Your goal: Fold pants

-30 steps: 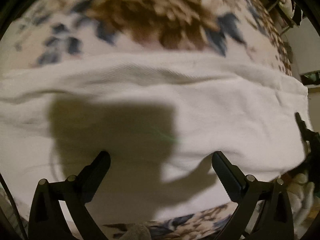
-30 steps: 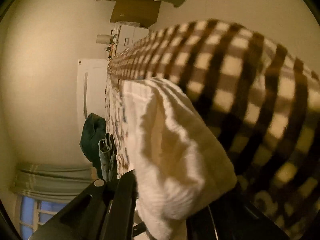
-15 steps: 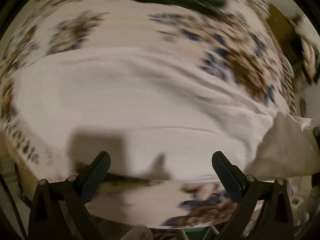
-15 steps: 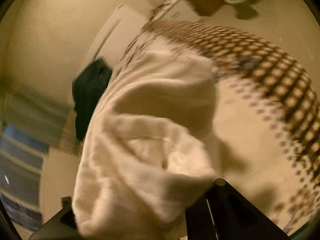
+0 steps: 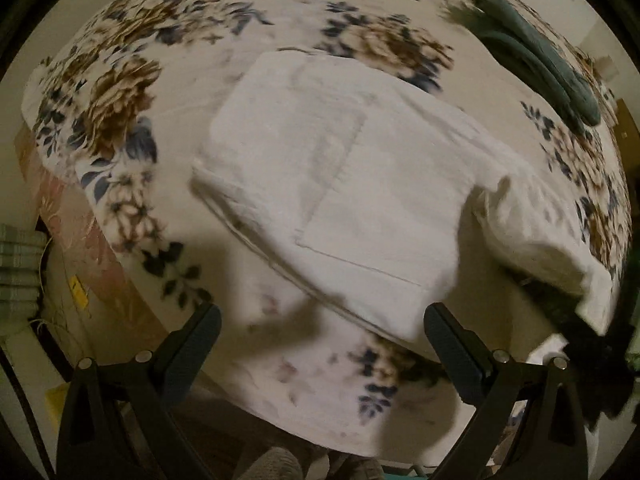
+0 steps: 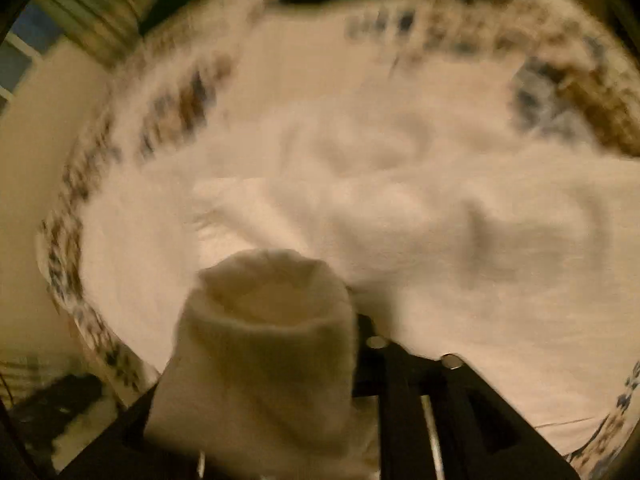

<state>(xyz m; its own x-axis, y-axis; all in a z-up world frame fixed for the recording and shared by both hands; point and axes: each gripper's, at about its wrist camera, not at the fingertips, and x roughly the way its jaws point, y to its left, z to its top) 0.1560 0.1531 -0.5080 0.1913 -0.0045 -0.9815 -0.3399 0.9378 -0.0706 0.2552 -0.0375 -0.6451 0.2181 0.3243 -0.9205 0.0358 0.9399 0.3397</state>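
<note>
The pants (image 5: 344,184), white, lie spread on my floral bedspread (image 5: 120,80), a square pocket seam facing up. My left tongs (image 5: 320,344) hover above them, fingers wide apart, holding nothing. My right tongs (image 6: 280,360) are clamped on a bunched fold of the pants, lifted off the bed at the right edge. Green clothes (image 5: 540,52) lie on the bed's far side.
</note>
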